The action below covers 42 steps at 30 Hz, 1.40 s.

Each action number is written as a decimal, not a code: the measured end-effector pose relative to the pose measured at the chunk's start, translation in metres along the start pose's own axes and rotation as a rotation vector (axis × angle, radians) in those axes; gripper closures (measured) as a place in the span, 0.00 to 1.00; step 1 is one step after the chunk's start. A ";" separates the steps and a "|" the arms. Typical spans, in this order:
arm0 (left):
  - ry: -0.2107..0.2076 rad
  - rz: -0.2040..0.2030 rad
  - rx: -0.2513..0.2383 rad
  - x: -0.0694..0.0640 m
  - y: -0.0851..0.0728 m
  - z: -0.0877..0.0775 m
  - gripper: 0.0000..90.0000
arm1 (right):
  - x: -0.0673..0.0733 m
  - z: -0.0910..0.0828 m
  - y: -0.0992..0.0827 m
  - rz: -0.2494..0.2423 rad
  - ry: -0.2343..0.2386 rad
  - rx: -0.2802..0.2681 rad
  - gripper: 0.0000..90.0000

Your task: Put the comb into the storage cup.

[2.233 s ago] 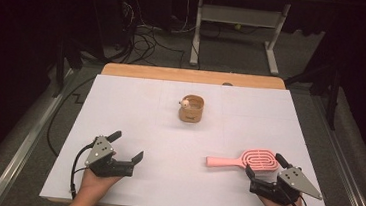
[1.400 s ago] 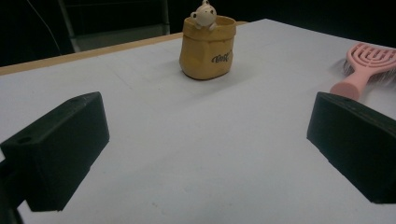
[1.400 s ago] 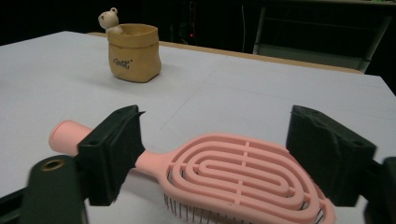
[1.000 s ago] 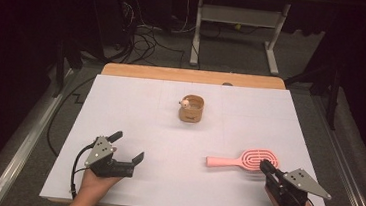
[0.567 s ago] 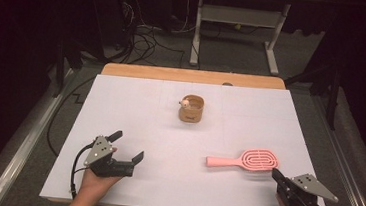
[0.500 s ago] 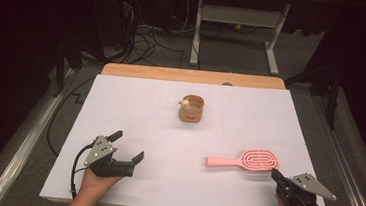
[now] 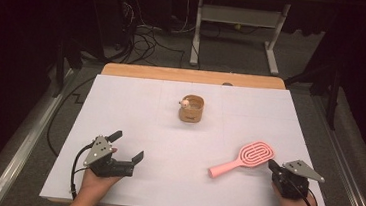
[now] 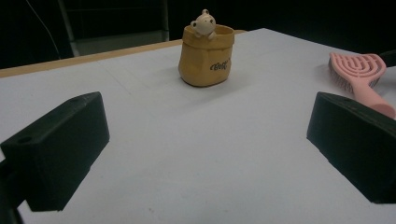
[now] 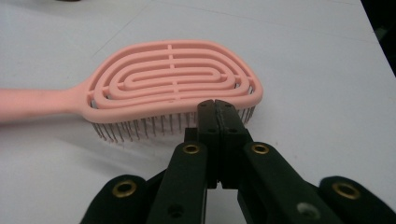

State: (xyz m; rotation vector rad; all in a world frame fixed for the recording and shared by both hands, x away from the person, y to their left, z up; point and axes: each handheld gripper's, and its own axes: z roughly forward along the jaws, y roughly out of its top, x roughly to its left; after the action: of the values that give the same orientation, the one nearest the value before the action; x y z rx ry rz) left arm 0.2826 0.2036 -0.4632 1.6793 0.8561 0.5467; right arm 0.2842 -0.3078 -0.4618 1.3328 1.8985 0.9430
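Your right gripper (image 7: 272, 166) sits at the table's (image 7: 135, 104) 4 o'clock corner, jaws pressed together with nothing between them, their tips just short of the pink hairbrush (image 7: 246, 158). In the right gripper view the brush (image 9: 173, 86) lies bristles down on the white surface, its oval head moulded in concentric open loops, its handle running off toward 9 o'clock. Your left gripper (image 7: 128, 147) rests near 7 o'clock, jaws spread wide and empty. At table centre stands a tan, sack-shaped cup (image 7: 191, 109); a small cream bear figure (image 8: 204, 23) peeks over its rim at the cup's 12 o'clock edge.
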 end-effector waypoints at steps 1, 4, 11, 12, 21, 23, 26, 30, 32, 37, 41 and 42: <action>0.000 -0.001 -0.001 0.000 0.000 0.000 0.00 | 0.000 0.003 0.002 -0.006 -0.002 0.005 1.00; 0.001 -0.003 -0.004 0.001 0.000 0.000 0.00 | 0.000 0.012 0.008 -0.013 -0.004 0.008 1.00; -0.003 -0.005 0.007 0.003 -0.001 -0.001 0.00 | 0.002 0.038 0.023 -0.039 0.001 0.034 1.00; -0.002 -0.006 0.007 0.003 -0.001 -0.001 0.00 | 0.002 0.038 0.023 -0.039 0.001 0.034 1.00; -0.007 -0.010 0.010 0.003 -0.002 0.000 0.00 | 0.008 0.060 0.041 -0.106 0.032 0.081 1.00; -0.008 -0.012 0.010 0.003 -0.002 0.000 0.00 | 0.012 0.065 0.047 -0.133 0.044 0.095 1.00; -0.009 -0.011 0.010 0.003 -0.002 0.000 0.00 | 0.016 0.071 0.053 -0.157 0.064 0.110 1.00; -0.009 -0.012 0.010 0.003 -0.002 -0.001 0.00 | 0.019 0.076 0.057 -0.175 0.074 0.120 1.00; -0.009 -0.014 0.007 0.003 -0.002 0.000 0.00 | 0.023 0.080 0.060 -0.198 0.087 0.125 1.00; -0.012 -0.014 0.011 0.003 -0.002 0.000 0.00 | 0.029 0.084 0.063 -0.229 0.106 0.133 1.00; -0.012 -0.011 0.015 0.003 -0.003 0.001 0.00 | 0.031 0.085 0.067 -0.262 0.105 0.130 1.00; -0.011 -0.012 0.015 0.003 -0.003 0.000 0.00 | 0.029 0.082 0.069 -0.251 0.096 0.116 1.00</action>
State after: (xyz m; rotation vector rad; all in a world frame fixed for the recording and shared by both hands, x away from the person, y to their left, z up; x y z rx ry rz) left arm 0.2841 0.2059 -0.4660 1.6887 0.8638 0.5236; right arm 0.3773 -0.2477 -0.4525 1.0958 2.1625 0.7929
